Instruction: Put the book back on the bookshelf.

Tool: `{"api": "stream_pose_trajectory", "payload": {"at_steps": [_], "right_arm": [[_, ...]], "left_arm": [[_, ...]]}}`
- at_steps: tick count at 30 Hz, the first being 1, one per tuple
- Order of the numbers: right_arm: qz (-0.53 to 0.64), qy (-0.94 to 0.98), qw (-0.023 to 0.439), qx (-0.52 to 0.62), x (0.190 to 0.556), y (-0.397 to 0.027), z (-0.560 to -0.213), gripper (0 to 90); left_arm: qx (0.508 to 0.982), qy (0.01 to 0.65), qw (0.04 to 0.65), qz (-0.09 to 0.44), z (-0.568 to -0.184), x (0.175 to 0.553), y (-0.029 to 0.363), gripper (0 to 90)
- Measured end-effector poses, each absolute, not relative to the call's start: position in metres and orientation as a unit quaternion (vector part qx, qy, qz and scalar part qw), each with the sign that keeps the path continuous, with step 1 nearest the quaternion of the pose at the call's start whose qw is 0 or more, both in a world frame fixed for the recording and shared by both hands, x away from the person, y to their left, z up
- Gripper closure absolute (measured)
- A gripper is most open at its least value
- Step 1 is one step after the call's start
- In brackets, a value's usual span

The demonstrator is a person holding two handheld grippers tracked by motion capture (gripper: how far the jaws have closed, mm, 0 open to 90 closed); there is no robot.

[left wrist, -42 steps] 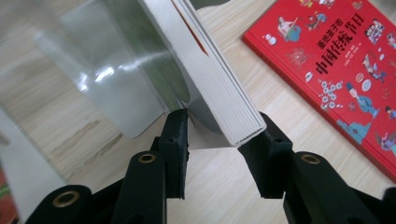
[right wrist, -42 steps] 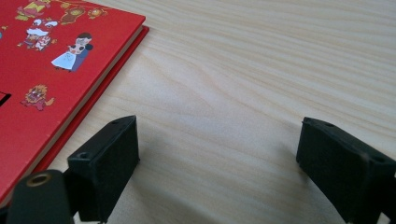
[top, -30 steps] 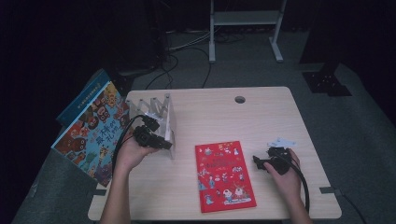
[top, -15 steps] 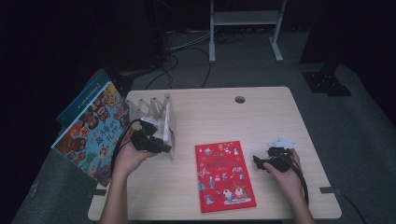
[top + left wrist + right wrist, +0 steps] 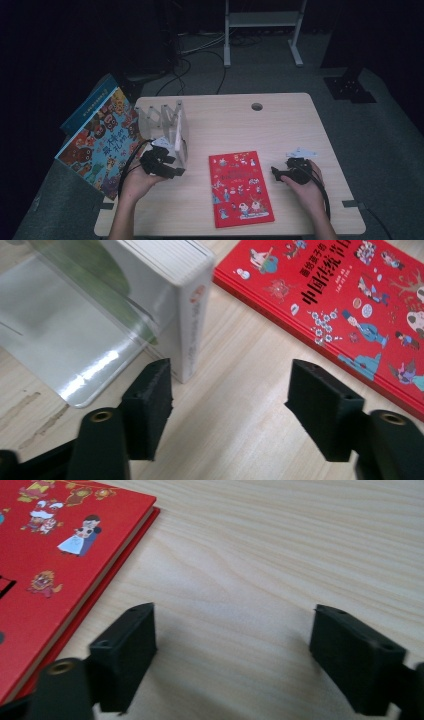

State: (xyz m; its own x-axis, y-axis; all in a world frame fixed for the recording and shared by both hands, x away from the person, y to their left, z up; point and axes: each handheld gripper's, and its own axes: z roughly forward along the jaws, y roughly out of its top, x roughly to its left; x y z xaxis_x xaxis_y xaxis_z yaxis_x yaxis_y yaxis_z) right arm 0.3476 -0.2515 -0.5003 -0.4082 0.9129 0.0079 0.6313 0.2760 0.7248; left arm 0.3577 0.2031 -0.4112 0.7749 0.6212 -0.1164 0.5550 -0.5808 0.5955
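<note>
The left claw (image 5: 227, 407), its jaws just opening with nothing between, has let the white book (image 5: 172, 300) stand in the clear rack (image 5: 165, 122), while the right claw (image 5: 232, 655), just narrowing yet open, waits beside the red book (image 5: 240, 187) on the bench (image 5: 285, 125).

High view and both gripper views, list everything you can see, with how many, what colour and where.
table: one, light wood, centre, with a round hole near its far edge.
red book: one, red, flat on the table between the grippers.
white book: one, white, upright in the rack, just ahead of the left gripper.
rack: one, clear, far left of the table.
picture book: one, many-coloured, leaning off the table's left edge.
stand: one, white, on the floor beyond the table.
left gripper: one, black, jaws apart with nothing between them, just been opening.
right gripper: one, black, jaws apart over bare table, just been closing.
hands: two, at the near edge.
</note>
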Motion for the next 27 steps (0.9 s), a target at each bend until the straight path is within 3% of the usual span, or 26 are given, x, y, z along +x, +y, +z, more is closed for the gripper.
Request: {"api": "stream_pose_trajectory", "payload": {"at_steps": [5,27], "right_arm": [[0.332,0.775,0.205,0.496,0.344,-0.246,-0.494,24.5],[0.354,0.798,0.163,0.46,0.361,-0.192,-0.481,25.6]], "left_arm": [[0.887,0.32,0.327,0.061,-0.412,0.352,0.202,26.5],[0.905,0.286,0.313,0.036,-0.431,0.339,0.182,26.1]]}}
